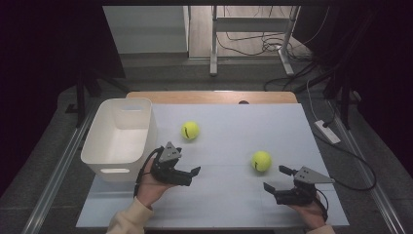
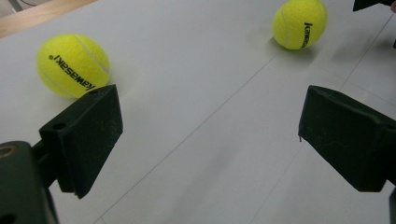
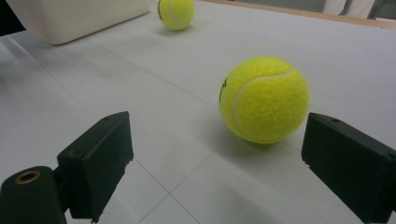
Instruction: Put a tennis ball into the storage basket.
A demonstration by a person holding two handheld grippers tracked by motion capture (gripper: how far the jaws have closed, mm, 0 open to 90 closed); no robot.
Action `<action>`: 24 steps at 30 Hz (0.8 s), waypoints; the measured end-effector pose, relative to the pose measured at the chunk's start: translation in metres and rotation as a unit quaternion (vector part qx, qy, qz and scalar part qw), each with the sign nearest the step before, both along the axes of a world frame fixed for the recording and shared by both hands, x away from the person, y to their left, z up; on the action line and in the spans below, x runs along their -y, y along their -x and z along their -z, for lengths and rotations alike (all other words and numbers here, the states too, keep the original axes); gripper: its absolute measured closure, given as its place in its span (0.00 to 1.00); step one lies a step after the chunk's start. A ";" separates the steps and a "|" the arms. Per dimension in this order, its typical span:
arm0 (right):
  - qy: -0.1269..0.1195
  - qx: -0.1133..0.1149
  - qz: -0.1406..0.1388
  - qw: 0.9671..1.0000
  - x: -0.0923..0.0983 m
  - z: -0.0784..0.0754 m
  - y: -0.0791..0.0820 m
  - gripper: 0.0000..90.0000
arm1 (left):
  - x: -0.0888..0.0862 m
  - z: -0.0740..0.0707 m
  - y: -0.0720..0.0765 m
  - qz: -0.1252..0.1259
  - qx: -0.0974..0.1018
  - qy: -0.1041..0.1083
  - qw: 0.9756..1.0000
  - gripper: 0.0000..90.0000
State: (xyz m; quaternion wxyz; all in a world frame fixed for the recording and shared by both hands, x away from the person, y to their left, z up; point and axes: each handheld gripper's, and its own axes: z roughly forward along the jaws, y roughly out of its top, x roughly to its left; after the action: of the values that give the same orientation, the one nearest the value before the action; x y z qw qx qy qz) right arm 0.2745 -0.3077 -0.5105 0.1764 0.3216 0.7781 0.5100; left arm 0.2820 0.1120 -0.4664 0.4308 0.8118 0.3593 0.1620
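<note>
The left tongs point(image 1: 194, 176) lie nearest, in the person's left hand point(image 1: 151, 187) just in from the table's point(image 1: 234, 204) near edge, towards its left end. In the left gripper view their jaws stand wide apart with bare table between the pads, gripping nothing. The right tongs point(image 1: 276, 178) sit in the person's right hand point(image 1: 308, 214) near the table's near right corner, and the right gripper view shows their jaws wide too, nothing pressed between them.

Two yellow tennis balls rest on the table. The nearer ball point(image 1: 261, 161) lies right of the table's middle, just beyond the right tongs and apart from them; in the right gripper view it sits ahead of the jaws, closer to the jaw on that picture's right, not touching either. The farther ball point(image 1: 190, 130) lies left of the middle, closer to the far edge, just beside the white bin point(image 1: 104, 146).

The bin stands upright along the table's left edge, its open top showing a white inside.
</note>
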 end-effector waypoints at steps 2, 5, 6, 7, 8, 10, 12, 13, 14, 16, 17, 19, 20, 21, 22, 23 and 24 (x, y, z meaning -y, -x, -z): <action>0.001 0.001 0.000 1.000 0.000 0.000 0.000 0.10 | 0.001 0.000 -0.001 0.000 -0.003 0.001 1.000 0.08; 0.000 0.001 -0.001 1.000 0.000 0.000 0.001 0.10 | 0.002 -0.002 -0.002 0.000 -0.002 0.001 1.000 0.08; -0.001 0.001 -0.001 1.000 0.000 0.000 0.000 0.10 | 0.002 -0.002 -0.003 0.001 -0.001 -0.001 1.000 0.08; 0.000 0.000 0.000 1.000 0.000 0.000 0.000 0.10 | 0.003 -0.002 -0.004 0.000 -0.001 -0.001 1.000 0.08; -0.001 0.000 -0.001 1.000 0.000 0.000 0.000 0.10 | 0.004 -0.003 -0.005 0.001 -0.001 -0.003 1.000 0.08; 0.001 0.001 -0.001 1.000 0.000 0.000 0.000 0.10 | 0.005 -0.003 -0.006 0.000 -0.002 -0.002 1.000 0.08; -0.001 0.001 -0.001 1.000 0.000 0.000 0.000 0.10 | 0.006 -0.004 -0.007 -0.002 -0.002 -0.001 1.000 0.08; -0.001 0.001 -0.001 1.000 0.000 0.000 0.000 0.10 | 0.006 -0.004 -0.007 -0.002 -0.002 -0.001 1.000 0.07; -0.001 0.000 0.000 1.000 0.000 0.000 0.000 0.10 | 0.007 -0.005 -0.008 -0.002 -0.002 -0.001 1.000 0.07; 0.001 0.000 0.000 1.000 0.000 0.000 0.000 0.10 | 0.008 -0.005 -0.010 -0.004 -0.002 -0.002 1.000 0.07; 0.001 0.001 -0.001 1.000 0.000 0.000 0.000 0.10 | 0.008 -0.005 -0.010 -0.004 -0.003 -0.001 1.000 0.07; 0.000 0.001 -0.001 1.000 0.000 0.000 0.000 0.10 | 0.008 -0.005 -0.012 -0.005 -0.003 -0.002 1.000 0.07; -0.001 0.001 0.000 1.000 0.000 0.000 0.000 0.10 | 0.008 -0.005 -0.012 -0.006 -0.003 -0.002 1.000 0.07; -0.001 0.000 0.000 1.000 0.000 0.000 0.000 0.10 | 0.008 -0.005 -0.013 -0.007 -0.004 -0.003 1.000 0.07; -0.001 0.000 0.001 1.000 0.000 0.000 -0.001 0.10 | 0.008 -0.005 -0.014 -0.007 -0.004 -0.003 1.000 0.07; 0.000 0.000 0.000 1.000 0.000 0.000 -0.001 0.10 | 0.008 -0.004 -0.014 -0.009 -0.006 -0.004 1.000 0.07; 0.001 0.000 0.000 1.000 0.000 0.001 -0.001 0.10 | 0.008 -0.004 -0.015 -0.009 -0.006 -0.004 1.000 0.07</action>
State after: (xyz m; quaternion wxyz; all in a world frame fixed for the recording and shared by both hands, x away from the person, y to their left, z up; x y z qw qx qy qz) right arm 0.2758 -0.3073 -0.5111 0.1765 0.3212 0.7784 0.5096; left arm 0.2974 0.1042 -0.4620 0.4244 0.8110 0.3684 0.1626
